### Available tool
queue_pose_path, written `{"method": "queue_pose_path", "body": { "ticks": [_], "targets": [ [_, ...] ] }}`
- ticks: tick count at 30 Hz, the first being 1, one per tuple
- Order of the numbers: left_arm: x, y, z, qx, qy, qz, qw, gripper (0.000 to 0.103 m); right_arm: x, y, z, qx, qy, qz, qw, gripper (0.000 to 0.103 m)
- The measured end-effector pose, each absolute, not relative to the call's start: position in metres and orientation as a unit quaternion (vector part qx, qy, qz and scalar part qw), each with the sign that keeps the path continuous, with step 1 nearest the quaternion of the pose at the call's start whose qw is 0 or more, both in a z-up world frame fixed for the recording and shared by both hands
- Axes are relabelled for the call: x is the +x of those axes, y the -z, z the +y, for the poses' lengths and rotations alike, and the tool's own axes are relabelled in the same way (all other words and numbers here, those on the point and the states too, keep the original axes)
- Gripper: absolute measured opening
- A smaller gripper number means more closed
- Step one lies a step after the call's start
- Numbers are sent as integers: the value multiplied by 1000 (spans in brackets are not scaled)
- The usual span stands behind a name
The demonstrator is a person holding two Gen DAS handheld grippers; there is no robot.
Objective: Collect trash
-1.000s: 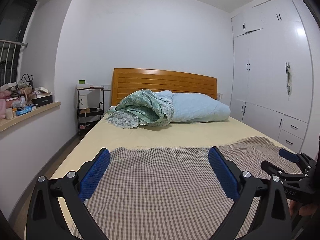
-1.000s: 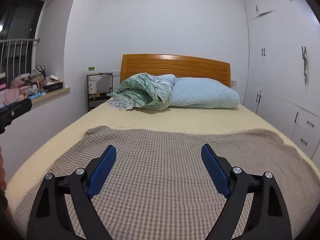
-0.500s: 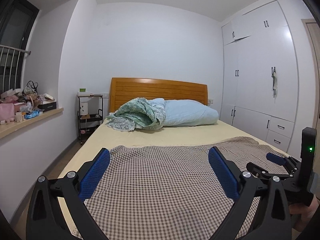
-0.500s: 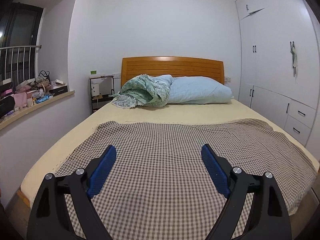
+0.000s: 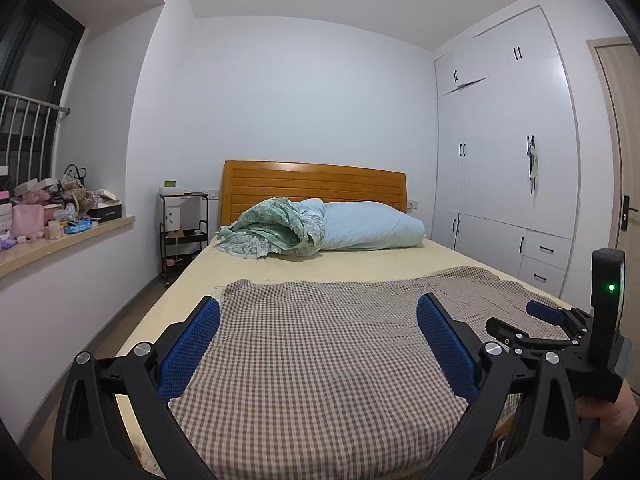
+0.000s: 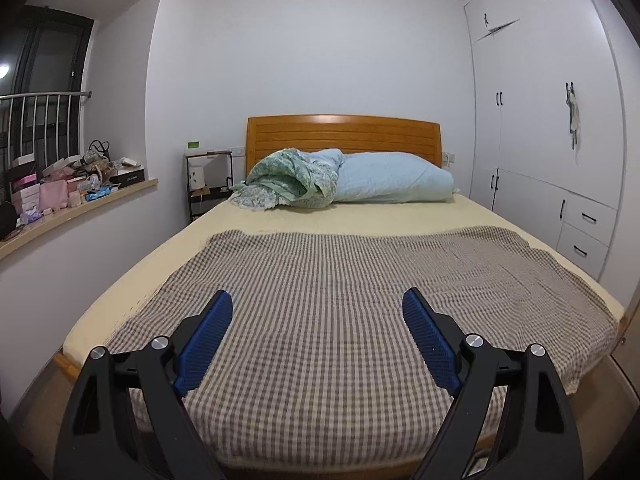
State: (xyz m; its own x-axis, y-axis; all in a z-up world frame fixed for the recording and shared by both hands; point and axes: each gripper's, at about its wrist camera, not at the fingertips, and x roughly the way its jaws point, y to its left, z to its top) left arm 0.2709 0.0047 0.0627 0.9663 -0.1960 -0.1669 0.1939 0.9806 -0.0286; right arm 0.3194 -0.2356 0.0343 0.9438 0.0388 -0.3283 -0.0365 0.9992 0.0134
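**Both claws spread and empty at the foot of the bed, no trash in sight**

Left gripper (image 5: 318, 344): blue pads wide apart, nothing between them, held over the near end of the checked blanket (image 5: 320, 344). Right gripper (image 6: 318, 340): same, jaws spread, empty, also above the blanket. In the left wrist view the right gripper shows at the right edge, level with the left, a green light on its housing and the person's hand (image 5: 612, 424) around the handle.

Outward: the blanket covers the near half of the bed (image 6: 360, 216), lying flat over a pale yellow sheet. At the head, a rumpled green quilt (image 6: 288, 184) touches a light blue pillow (image 6: 392, 178), both against the wooden headboard (image 6: 344, 134). A black wire cart (image 6: 208, 184) stands just left of the headboard. The windowsill (image 6: 120, 196) on the left holds a crowd of boxes, bags and small items; too small to tell if any is trash. White wardrobe (image 6: 540, 140) on the right.

Progress: no clear trash item and no bin or bag shows in either view, so where the trash is cannot be told. The bed surface shows no litter. That fits either a search about to start or a bed already picked over; the pictures do not settle which.
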Motion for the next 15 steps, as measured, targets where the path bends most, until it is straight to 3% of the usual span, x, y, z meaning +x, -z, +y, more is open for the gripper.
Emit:
{"method": "queue_pose_path", "body": {
  "ticks": [13,14,15],
  "targets": [
    [146,-65,-9,1,89,54,995,96,221,-23,-239,29,-8,176,984,83],
    [138,-65,-11,5,86,52,995,96,215,-22,-239,27,-8,174,984,84],
    [129,-64,-13,9,83,52,995,96,208,-21,-238,21,-3,174,985,92]
  ]
}}
